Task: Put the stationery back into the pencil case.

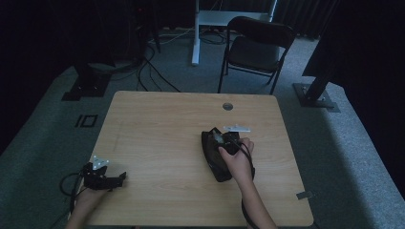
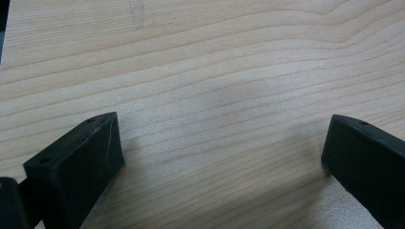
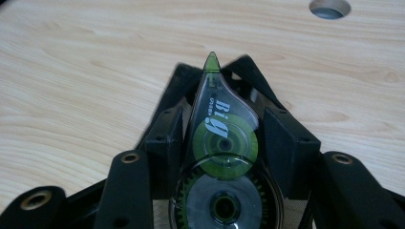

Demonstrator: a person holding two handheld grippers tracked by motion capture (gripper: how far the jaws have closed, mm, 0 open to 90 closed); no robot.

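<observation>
correction tape [image 3: 220,157] between clamped jaws

In the right gripper view the bottom edge cuts off the lower reel of the correction tape roller [image 3: 220,157], and the right hand-held gripper [image 3: 224,138] covers both its sides. A black pouch [image 1: 215,157] near the counter's [image 1: 162,133] right edge is partly hidden in the high view by the person's right hand [image 1: 237,160]; what it is exactly is too dark to tell. The left hand-held gripper [image 2: 219,148] has both jaws cut by the picture's bottom edge.
</observation>
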